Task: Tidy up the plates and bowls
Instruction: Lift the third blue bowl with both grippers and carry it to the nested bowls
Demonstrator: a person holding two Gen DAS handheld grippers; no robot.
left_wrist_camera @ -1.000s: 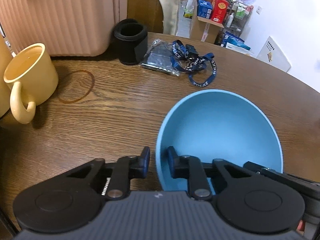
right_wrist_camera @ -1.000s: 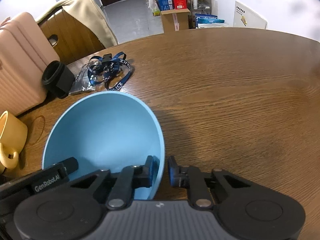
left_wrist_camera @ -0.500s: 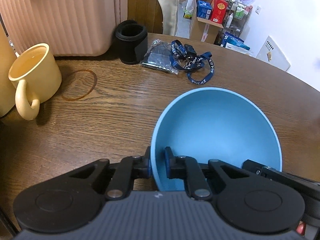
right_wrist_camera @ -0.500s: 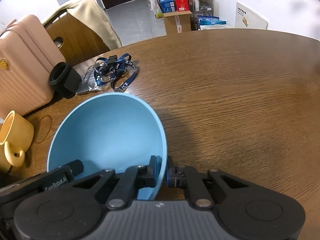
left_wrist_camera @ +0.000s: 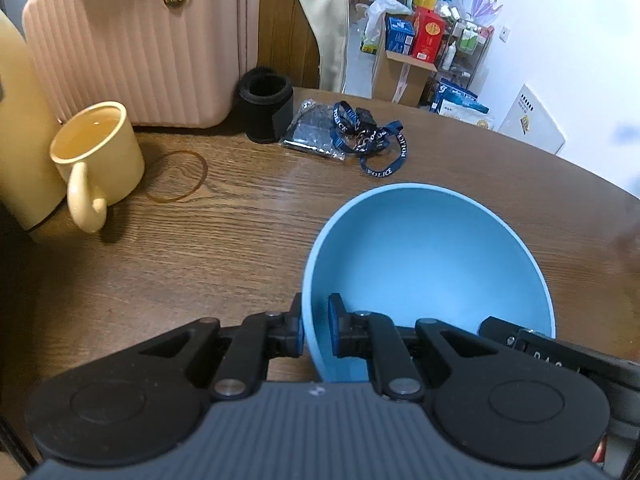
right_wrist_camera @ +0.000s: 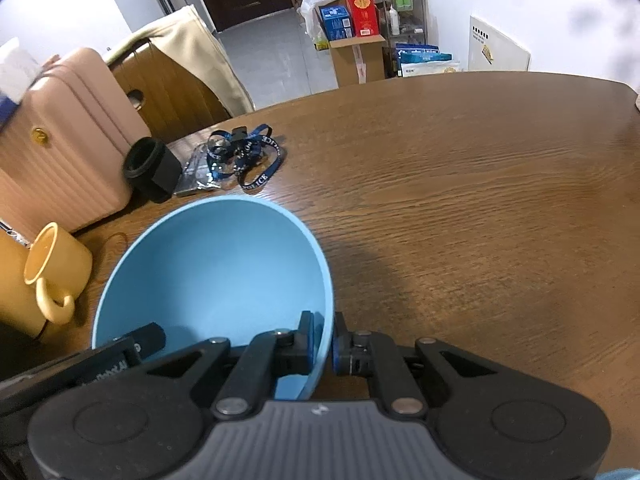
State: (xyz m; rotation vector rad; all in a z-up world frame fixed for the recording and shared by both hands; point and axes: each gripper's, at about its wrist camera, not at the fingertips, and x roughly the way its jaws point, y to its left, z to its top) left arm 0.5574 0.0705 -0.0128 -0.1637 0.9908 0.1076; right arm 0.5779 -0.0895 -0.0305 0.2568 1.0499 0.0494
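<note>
Standing at the far left of the wooden table (left_wrist_camera: 240,248), the yellow mug (left_wrist_camera: 98,152) sits with its handle toward the camera, a brown rubber band (left_wrist_camera: 178,176) lying flat just beside it. Behind both is a pink ribbed suitcase (left_wrist_camera: 136,52), with a black cylindrical cup (left_wrist_camera: 266,106) next to it. Further right, a blue lanyard (left_wrist_camera: 372,142) lies tangled on a dark plastic pouch (left_wrist_camera: 310,136). The blue bowl (left_wrist_camera: 428,264) occupies the near centre-right of the table. The left gripper (left_wrist_camera: 314,330) is clamped on the bowl's left rim, one pad outside the wall and one inside. The right gripper (right_wrist_camera: 322,342) is clamped on the opposite rim in the same manner. Whether the bowl's base touches the tabletop cannot be determined; a shadow lies on the wood just beside it.
</note>
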